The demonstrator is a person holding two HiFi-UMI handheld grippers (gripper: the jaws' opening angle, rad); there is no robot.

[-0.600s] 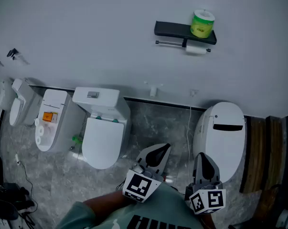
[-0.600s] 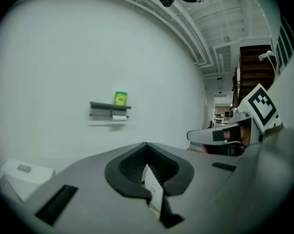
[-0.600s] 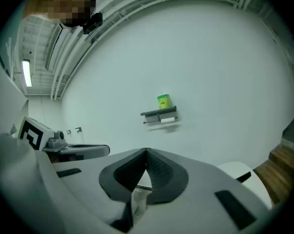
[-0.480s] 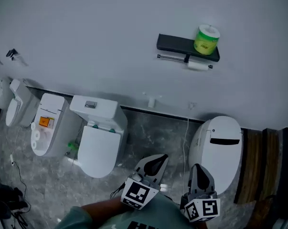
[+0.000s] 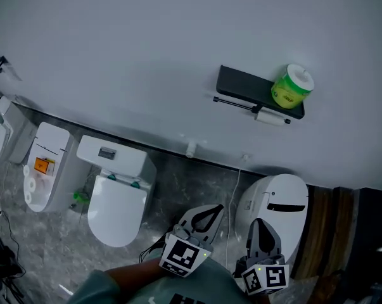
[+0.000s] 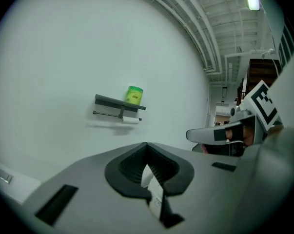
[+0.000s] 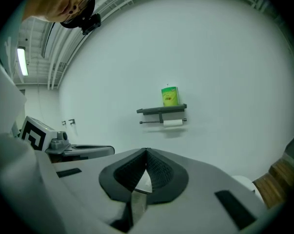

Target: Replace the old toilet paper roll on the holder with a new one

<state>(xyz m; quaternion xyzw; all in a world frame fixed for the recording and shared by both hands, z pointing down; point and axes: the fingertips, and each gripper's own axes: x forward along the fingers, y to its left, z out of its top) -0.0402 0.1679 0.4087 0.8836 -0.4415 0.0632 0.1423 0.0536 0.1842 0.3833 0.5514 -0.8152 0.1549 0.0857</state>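
left gripper (image 5: 211,213) & right gripper (image 5: 265,223): jaws pressed together, empty; old roll (image 5: 271,117) under shelf's (image 5: 244,85) right end prob light, soft, crushable; pinch its sides gently

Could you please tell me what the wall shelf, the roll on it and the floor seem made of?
Wall shelf: matte black, flat and without shine; metal or plastic, I cannot tell which. Roll on it: paper in a green printed wrapper, probably plastic film. Floor: grey with pale veins, likely stone or stone-look tile.
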